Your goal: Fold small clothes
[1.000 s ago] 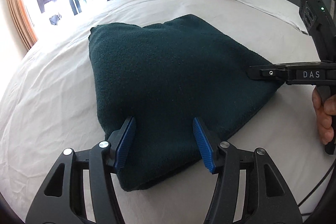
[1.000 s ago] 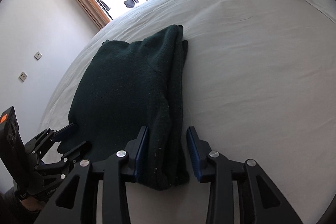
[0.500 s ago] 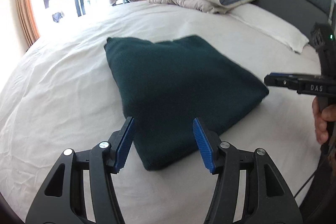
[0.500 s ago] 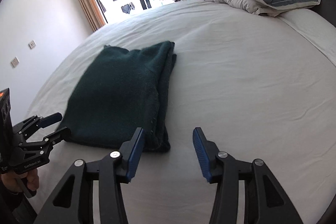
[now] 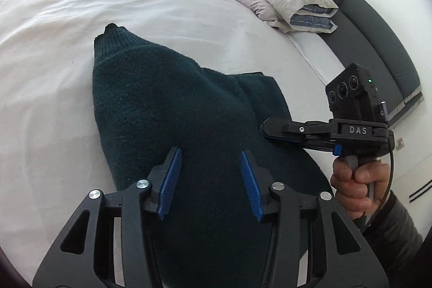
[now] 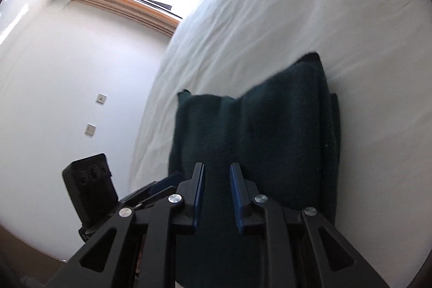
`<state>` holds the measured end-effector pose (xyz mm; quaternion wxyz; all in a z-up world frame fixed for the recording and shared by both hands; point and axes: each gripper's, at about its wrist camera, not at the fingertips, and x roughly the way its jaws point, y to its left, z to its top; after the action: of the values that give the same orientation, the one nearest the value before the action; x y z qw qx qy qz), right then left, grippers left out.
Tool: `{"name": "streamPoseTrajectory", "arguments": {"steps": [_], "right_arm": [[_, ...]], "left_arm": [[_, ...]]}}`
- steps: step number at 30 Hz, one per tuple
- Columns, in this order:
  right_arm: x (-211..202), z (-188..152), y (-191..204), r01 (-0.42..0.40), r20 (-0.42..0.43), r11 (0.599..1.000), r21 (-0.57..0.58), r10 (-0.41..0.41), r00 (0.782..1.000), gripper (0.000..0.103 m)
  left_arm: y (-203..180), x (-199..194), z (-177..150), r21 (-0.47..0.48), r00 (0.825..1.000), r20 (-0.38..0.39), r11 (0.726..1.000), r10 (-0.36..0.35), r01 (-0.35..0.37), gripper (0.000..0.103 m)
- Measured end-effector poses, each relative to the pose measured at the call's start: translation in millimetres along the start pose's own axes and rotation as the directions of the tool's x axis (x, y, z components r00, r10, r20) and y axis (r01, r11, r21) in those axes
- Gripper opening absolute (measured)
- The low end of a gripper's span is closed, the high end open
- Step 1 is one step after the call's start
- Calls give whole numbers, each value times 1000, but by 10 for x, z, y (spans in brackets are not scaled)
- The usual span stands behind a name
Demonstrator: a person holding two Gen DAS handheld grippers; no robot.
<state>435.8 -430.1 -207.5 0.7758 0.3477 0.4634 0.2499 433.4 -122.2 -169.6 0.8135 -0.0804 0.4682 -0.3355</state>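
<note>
The dark green sweater [image 5: 172, 126] lies folded on the white bed [image 5: 54, 72], its ribbed cuff at twelve o'clock in the left wrist view. The left hand-held gripper [image 5: 209, 181] has just been closing, its blue pads apart over the near end with the knit between them. At three o'clock the right hand-held gripper [image 6: 216, 196] has just been closing, clenched on the sweater's edge.

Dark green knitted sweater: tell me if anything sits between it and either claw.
Nothing visible does. The dark green knitted sweater lies directly between the left claw fingers, and the right claw already has its folded edge between its narrow jaws. Only the white bedsheet surrounds it.
</note>
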Motion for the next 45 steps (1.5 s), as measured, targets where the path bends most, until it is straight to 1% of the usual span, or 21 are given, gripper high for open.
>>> {"name": "streamPoseTrajectory", "arguments": {"steps": [4,8,13,16,17,18,19,20,21,22,24,29,31,32,34,35,37,39,40,41,45], "right_arm": [[-124,-192,-136,-68,-4,998,12,68,998,12],[-337,-515,-92,-38,-33,998,-59,36,999,12],[-560,-1034,-150,4,-64,995,-101,-11,998,12],[-792,-1241,-69,41,-5,988,-149,-43,999,13],[-911,-1266,-26,32,38,986,-162,-26,999,22],[-1043,-1272,10,14,87,986,-167,1,996,40],[-1152,-1249,49,2,141,986,-167,21,990,51],[-1241,-1212,45,6,192,987,-158,25,981,75],[-1291,-1144,24,17,231,989,-144,17,973,89],[-1302,-1057,-6,23,244,991,-130,10,970,89],[-1224,-859,-83,16,229,997,-78,3,973,89],[-798,-542,-361,21,141,999,46,-27,990,88],[-641,-465,-355,61,112,998,35,-64,992,83],[-590,-431,-323,78,104,997,22,-80,991,81],[-495,-364,-284,92,59,996,2,-92,994,69],[-430,-341,-276,114,34,994,-5,-113,993,59],[-339,-311,-257,141,17,990,-18,-140,990,53],[-318,-306,-284,140,15,990,-2,-140,990,40],[-314,-319,-284,141,19,990,2,-141,990,37],[-314,-341,-272,153,27,988,-10,-152,988,34],[-354,-422,-123,218,63,974,-59,-215,975,29]], "left_arm": [[17,3,-41,7,1000,2,1000,2,-2,43],[-58,-59,-228,79,999,11,996,43,-43,43],[-115,-259,-555,100,998,32,993,59,-62,43],[-141,-485,-713,90,995,58,992,84,-89,45],[-108,-598,-752,58,993,76,994,91,-95,45],[-43,-702,-781,8,993,99,998,68,-69,45],[47,-797,-804,-48,991,128,999,31,-25,47],[160,-850,-807,-108,988,154,994,-3,20,58],[260,-846,-773,-163,987,161,986,-9,36,71],[355,-829,-751,-201,987,159,979,-5,38,72],[457,-762,-676,-234,990,143,971,-10,43,72],[442,-463,-491,-232,998,25,970,-64,68,72],[402,-310,-436,-231,998,-27,972,-63,55,72],[376,-238,-406,-222,999,-43,975,-29,18,72],[362,-135,-374,-213,998,-65,977,-3,-11,72],[371,-99,-375,-218,998,-70,976,3,-19,72],[378,-71,-371,-223,997,-70,974,12,-27,68],[363,-44,-370,-207,997,-73,977,34,-49,62],[340,-51,-371,-193,996,-74,979,47,-60,59],[311,-54,-369,-180,996,-72,981,59,-71,53],[180,-106,-339,-131,991,-71,983,117,-125,39]]}}
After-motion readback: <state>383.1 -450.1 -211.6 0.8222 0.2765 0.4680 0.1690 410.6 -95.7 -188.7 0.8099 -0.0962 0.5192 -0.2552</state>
